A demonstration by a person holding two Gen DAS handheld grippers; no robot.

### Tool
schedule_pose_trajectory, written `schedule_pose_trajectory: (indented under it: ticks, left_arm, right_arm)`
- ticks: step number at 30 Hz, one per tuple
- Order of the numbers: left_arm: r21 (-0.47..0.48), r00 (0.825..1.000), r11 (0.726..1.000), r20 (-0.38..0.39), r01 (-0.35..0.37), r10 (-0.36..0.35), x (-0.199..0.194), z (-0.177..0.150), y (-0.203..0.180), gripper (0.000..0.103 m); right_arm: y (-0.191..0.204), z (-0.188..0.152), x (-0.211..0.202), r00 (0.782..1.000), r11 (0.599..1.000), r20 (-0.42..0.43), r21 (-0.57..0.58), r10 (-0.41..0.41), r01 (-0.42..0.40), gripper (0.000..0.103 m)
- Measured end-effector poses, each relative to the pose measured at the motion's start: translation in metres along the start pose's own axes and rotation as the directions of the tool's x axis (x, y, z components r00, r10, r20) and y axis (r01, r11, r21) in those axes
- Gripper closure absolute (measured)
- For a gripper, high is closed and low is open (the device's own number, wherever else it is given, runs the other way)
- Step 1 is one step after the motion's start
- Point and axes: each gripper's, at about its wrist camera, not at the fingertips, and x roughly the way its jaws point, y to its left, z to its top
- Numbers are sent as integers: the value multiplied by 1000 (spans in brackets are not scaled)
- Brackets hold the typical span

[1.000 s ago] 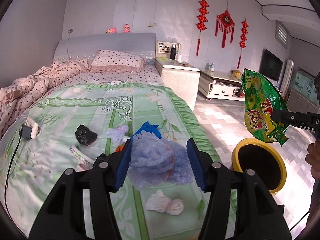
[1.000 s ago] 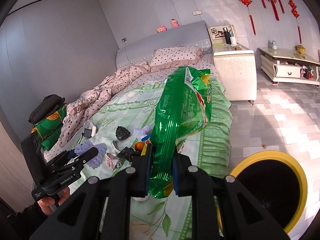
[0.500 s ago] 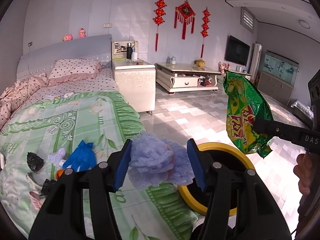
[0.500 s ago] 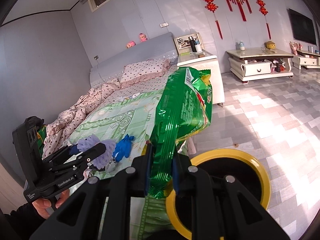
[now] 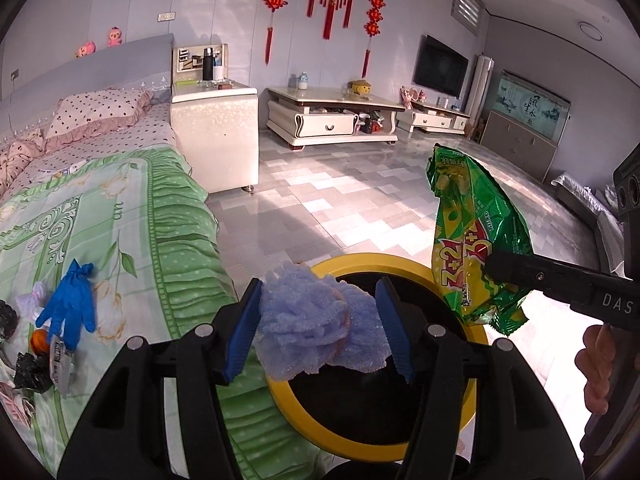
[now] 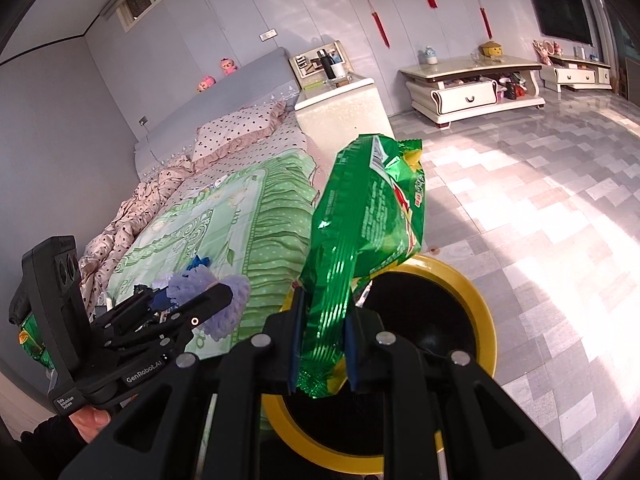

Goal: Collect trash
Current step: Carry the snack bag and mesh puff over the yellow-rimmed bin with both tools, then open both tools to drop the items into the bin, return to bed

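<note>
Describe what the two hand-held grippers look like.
Both are black plastic with silver screws and blue ribbed pads. The left hand-held gripper carries "GenRobot.AI" lettering, the right hand-held gripper white "DAS". Bare skin and a dark sleeve show.

Bright sunlit floor [image 6: 540,208], fisheye-curved edges

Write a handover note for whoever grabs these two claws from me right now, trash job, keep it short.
Left claw: shut on the purple foam wad, held over the yellow-rimmed bin.
Right claw: shut on the green snack bag, also above the bin.
Done: both pieces are lifted off the bed.
Left: release both into the bin, then fetch what remains on the bed: the blue glove, black crumpled scraps, a small wrapper.
</note>
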Motion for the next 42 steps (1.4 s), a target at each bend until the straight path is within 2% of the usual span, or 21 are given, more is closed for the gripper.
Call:
schedule_pose_trajectory:
  ticks: [8, 12, 15, 19, 21, 23, 27, 31, 34, 42]
  left_arm:
    - [-45, 995, 998, -81, 47, -51, 36, -16, 0, 44]
    - [-47, 995, 998, -85, 51, -55, 37, -17, 2, 35]
    - [-47, 996, 998, -75, 43, -46, 35, -16, 4, 29]
    - [-71, 996, 997, -74, 39, -44, 30, -16, 13, 24]
    - [-79, 997, 996, -68, 33, -38, 26, -16, 16, 21]
    - [-76, 998, 997, -59, 18, -23, 21, -16, 20, 18]
    - [-75, 999, 997, -30, -14, 12, 7, -19, 30, 11]
    - [-79, 998, 995, -12, -58, 57, -11, -23, 47, 10]
    - [-86, 995, 992, 4, -97, 97, -26, -28, 65, 8]
    - [-160, 979, 969, 44, -188, 197, -76, -41, 127, 8]
  right_arm:
    - [-20, -11, 17, 999, 997, -35, 56, -42, 44, 86]
    - [-22, -12, 19, 998, 997, -43, 71, -40, 43, 86]
    - [-23, -11, 17, 998, 995, -36, 78, -53, 56, 80]
    - [-23, -11, 14, 997, 993, -32, 94, -70, 73, 66]
    - [-24, -12, 13, 996, 992, -35, 102, -77, 80, 64]
    - [-23, -12, 12, 996, 991, -37, 107, -79, 82, 55]
    - [-21, -16, 11, 995, 990, -30, 107, -94, 96, 50]
    - [-9, -19, 10, 997, 992, -12, 95, -78, 79, 44]
    - [9, -21, 10, 998, 996, 1, 59, -68, 68, 37]
    - [77, -20, 14, 1000, 998, 19, -58, 2, -1, 33]
